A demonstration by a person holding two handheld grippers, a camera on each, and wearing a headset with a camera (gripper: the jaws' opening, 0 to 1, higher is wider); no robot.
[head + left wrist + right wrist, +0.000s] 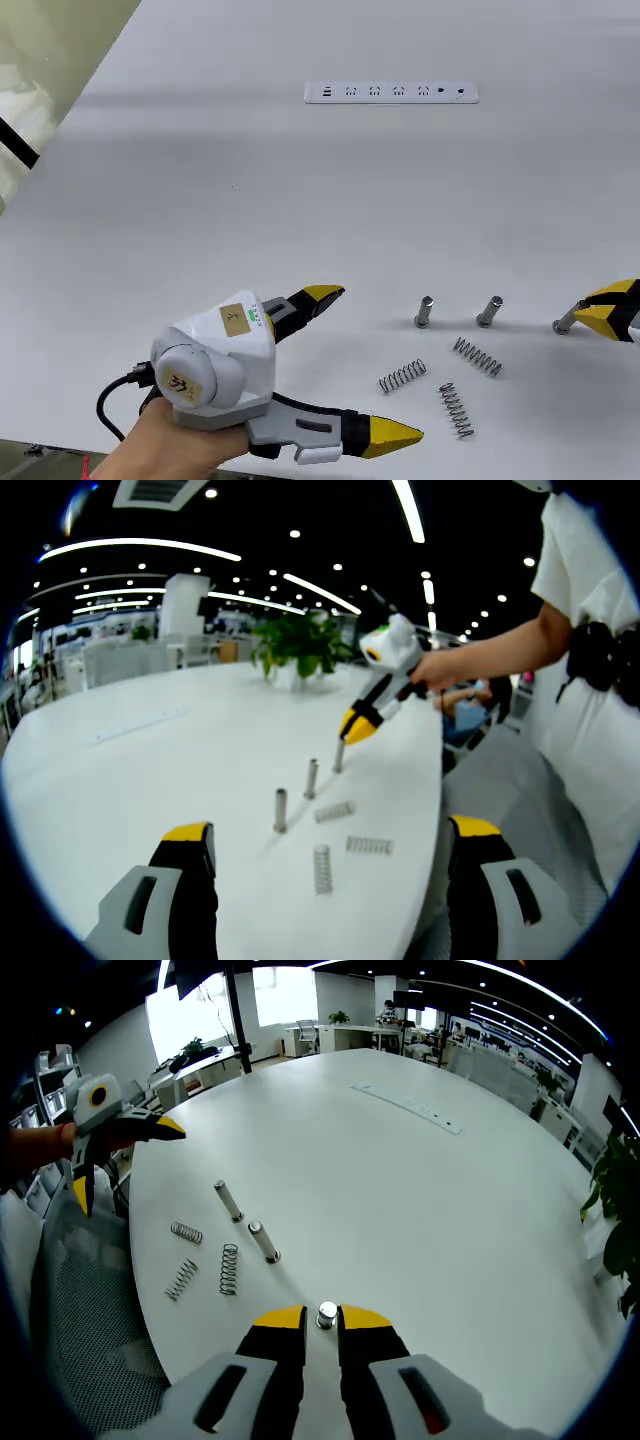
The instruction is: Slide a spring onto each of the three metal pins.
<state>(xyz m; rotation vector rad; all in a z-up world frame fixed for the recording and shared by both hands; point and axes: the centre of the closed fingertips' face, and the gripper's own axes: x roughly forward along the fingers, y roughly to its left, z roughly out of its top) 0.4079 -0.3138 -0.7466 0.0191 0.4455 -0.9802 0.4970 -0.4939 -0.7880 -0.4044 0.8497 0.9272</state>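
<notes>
Jaws of right gripper (322,1318) around pin (327,1312)

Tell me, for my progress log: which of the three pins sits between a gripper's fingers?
The rightmost pin in the head view, between the right gripper's closed fingers. The other two pins stand free near the loose springs.

Plenty of bare worktop (250,200) for you between the power strip (391,93) at the far edge and the small parts near you. The crowded bit is low right: two pins standing, the left pin (424,311) and the middle pin (489,310), with the left spring (402,376), near spring (456,409) and right spring (477,357) lying loose just in front. The right gripper (585,308), clamped around the third pin (564,325), blocks that end. The left gripper (368,365), jaws spread wide, has a clear strip up to the left spring.
</notes>
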